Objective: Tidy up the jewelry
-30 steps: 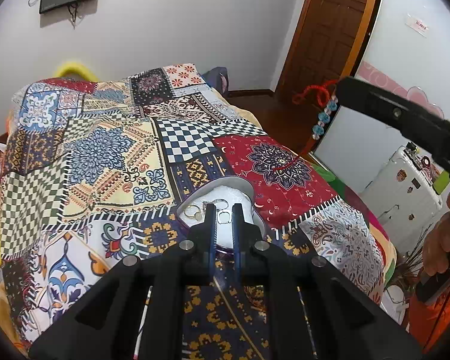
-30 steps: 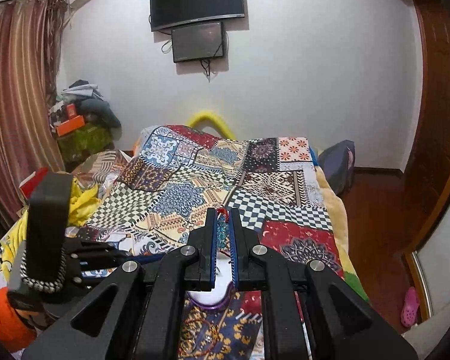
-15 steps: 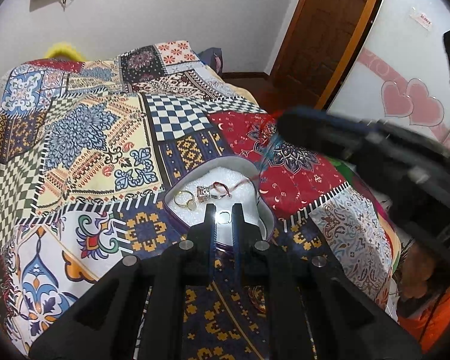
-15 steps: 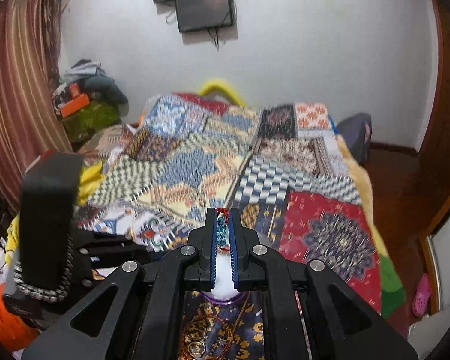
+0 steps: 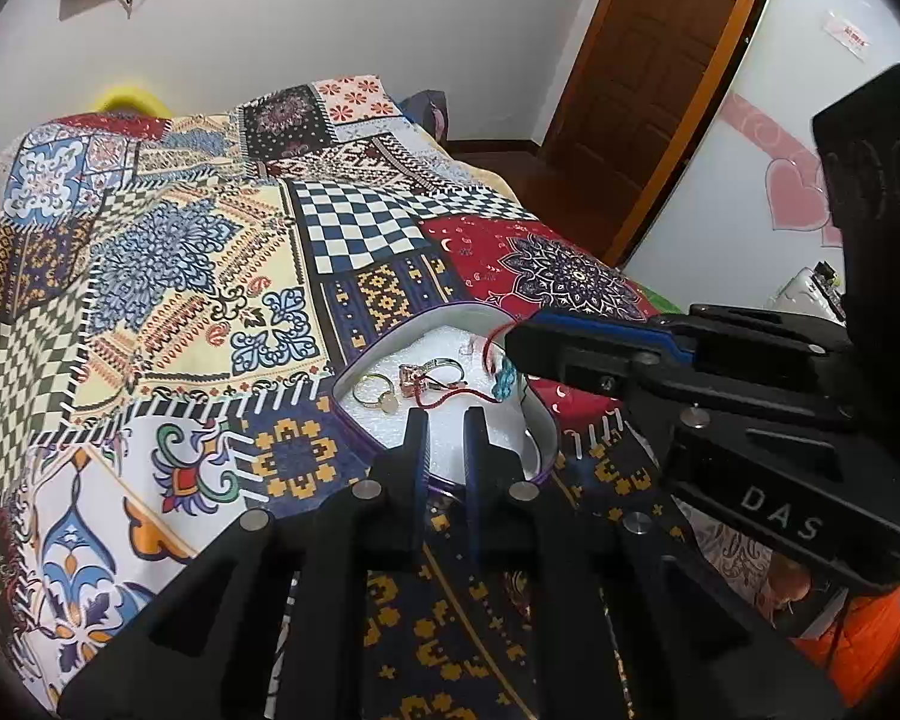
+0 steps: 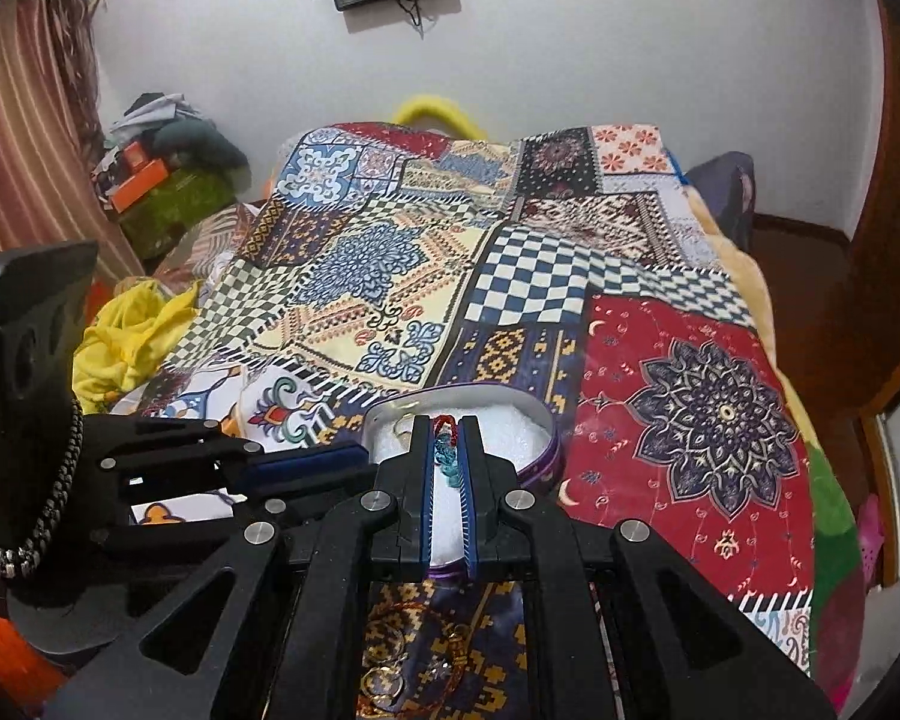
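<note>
A heart-shaped purple tin (image 5: 354, 420) with white foam sits on the patchwork bedspread; it also shows in the right wrist view (image 6: 546, 420). In it lie a gold ring (image 5: 375, 393) and a pink-stone ring (image 5: 426, 373). My right gripper (image 6: 447, 450) is shut on a red cord bracelet with blue beads (image 6: 446, 455); in the left wrist view the bracelet (image 5: 501, 375) hangs into the tin, its cord trailing on the foam. My left gripper (image 5: 447, 420) sits at the tin's near rim, jaws a little apart and empty.
More jewelry (image 6: 390, 678) lies on the bedspread below my right gripper, partly hidden. A yellow cloth (image 6: 126, 342) lies at the bed's left edge. A wooden door (image 5: 648, 78) stands beyond the bed's right side.
My right gripper has brought the bracelet down from above the bed into the tin, the cord now touching the foam. My left gripper stays at the tin's rim.
</note>
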A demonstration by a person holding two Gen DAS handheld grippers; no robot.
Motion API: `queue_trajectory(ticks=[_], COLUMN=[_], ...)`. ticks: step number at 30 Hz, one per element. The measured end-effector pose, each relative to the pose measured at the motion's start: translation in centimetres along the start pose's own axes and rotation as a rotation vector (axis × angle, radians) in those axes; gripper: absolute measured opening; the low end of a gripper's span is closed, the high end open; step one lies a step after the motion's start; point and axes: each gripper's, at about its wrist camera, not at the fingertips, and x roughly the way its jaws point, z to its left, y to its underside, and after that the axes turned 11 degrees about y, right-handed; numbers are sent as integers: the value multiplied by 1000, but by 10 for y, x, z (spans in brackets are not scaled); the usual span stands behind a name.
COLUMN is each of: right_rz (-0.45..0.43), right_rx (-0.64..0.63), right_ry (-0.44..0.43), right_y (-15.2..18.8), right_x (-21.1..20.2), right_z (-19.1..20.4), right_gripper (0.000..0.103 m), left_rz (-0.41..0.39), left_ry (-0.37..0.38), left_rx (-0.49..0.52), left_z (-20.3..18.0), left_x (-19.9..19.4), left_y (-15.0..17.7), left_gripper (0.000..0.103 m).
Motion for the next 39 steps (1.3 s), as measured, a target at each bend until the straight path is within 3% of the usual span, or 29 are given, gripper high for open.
queue_trajectory(ticks=[9, 14, 20, 39], right_rz=[3, -30, -54, 30], right_rx=[-16, -20, -18, 21], right_ry=[14, 52, 87, 134], right_y=[1, 4, 12, 66], right_x=[-12, -29, -45, -48], right_z=[4, 5, 3, -14], right_gripper=[9, 24, 27, 27], left_rz=[-39, -52, -40, 113], left_ry=[-21, -35, -40, -8], left_rx=[4, 9, 6, -25], left_z=[-7, -13, -20, -35], left_x=[-27, -40, -46, -14], left_y=[-2, 0, 9, 59], left_gripper=[9, 17, 17, 17])
